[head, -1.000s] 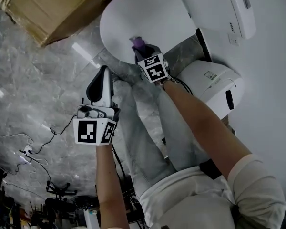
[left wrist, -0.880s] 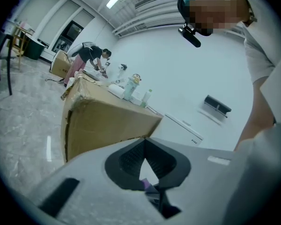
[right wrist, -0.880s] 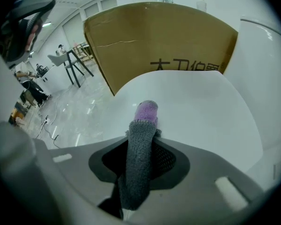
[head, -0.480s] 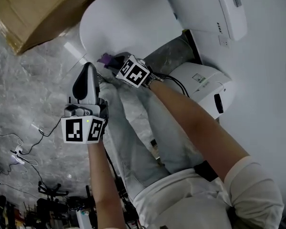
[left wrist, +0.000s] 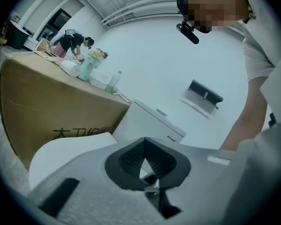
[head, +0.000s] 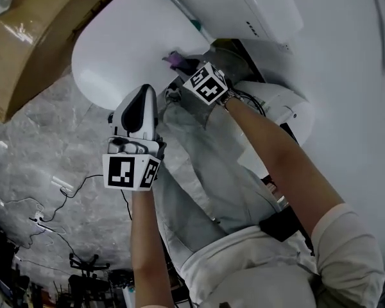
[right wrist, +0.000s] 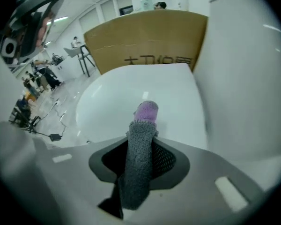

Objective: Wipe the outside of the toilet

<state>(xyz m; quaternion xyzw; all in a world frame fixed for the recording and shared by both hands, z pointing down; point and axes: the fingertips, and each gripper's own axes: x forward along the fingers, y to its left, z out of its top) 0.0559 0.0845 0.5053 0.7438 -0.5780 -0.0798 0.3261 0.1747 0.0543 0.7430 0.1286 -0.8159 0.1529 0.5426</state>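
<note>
The white toilet bowl [head: 125, 47] fills the upper left of the head view, its tank [head: 244, 5] above right. My right gripper [head: 187, 69] is shut on a grey cloth with a purple tip [head: 175, 59], which is pressed on the bowl's side close to the tank. In the right gripper view the cloth [right wrist: 140, 144] sticks out between the jaws of the right gripper [right wrist: 141, 161] toward the white bowl [right wrist: 131, 90]. My left gripper [head: 140, 104] hangs beside the bowl, shut and holding nothing; in the left gripper view its jaws [left wrist: 144, 157] meet before the bowl [left wrist: 61, 153] and tank [left wrist: 147, 125].
A large cardboard box [head: 32, 37] stands right beside the toilet, with bottles on top [left wrist: 91, 64]. A white rounded unit [head: 276, 108] sits by the wall at the right. Cables [head: 51, 191] lie on the grey marble floor. The person's legs are below the grippers.
The right gripper slid the cloth along the bowl's edge, first toward the front, now back near the tank. The left gripper stayed shut and came closer to the bowl.
</note>
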